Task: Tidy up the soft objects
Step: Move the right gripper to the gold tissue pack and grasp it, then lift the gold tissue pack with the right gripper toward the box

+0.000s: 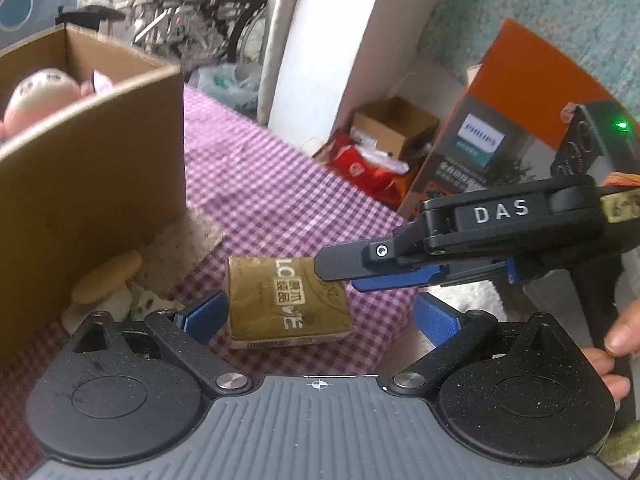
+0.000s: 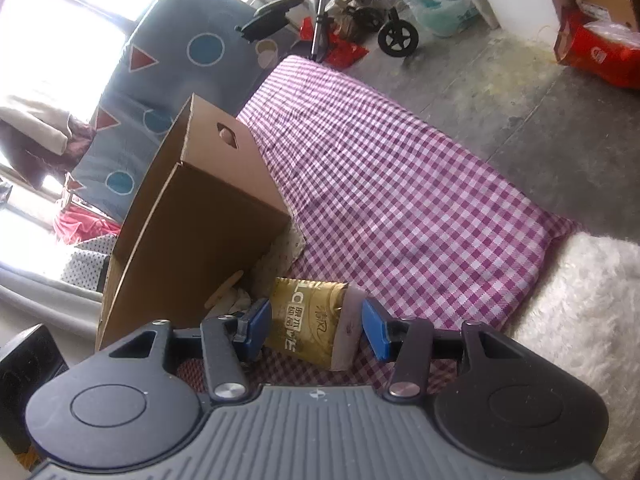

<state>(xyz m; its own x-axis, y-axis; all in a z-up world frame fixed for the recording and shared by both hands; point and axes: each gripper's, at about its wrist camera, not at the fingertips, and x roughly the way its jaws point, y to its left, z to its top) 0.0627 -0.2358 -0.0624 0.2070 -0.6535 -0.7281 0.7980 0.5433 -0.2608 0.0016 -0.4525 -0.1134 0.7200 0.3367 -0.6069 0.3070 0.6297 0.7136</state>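
Your right gripper [image 2: 316,330] has its jaws spread on both sides of the gold tissue pack [image 2: 308,322], not squeezing it yet. Your left gripper [image 1: 318,316] is spread wide too, holding nothing. The pack lies on the checked cloth [image 2: 400,184], close to the cloth's near edge, just beside the cardboard box [image 2: 192,232]. You look to be at the grabbing step. Next, pinch the pack softly, lift it, and put it in the box.
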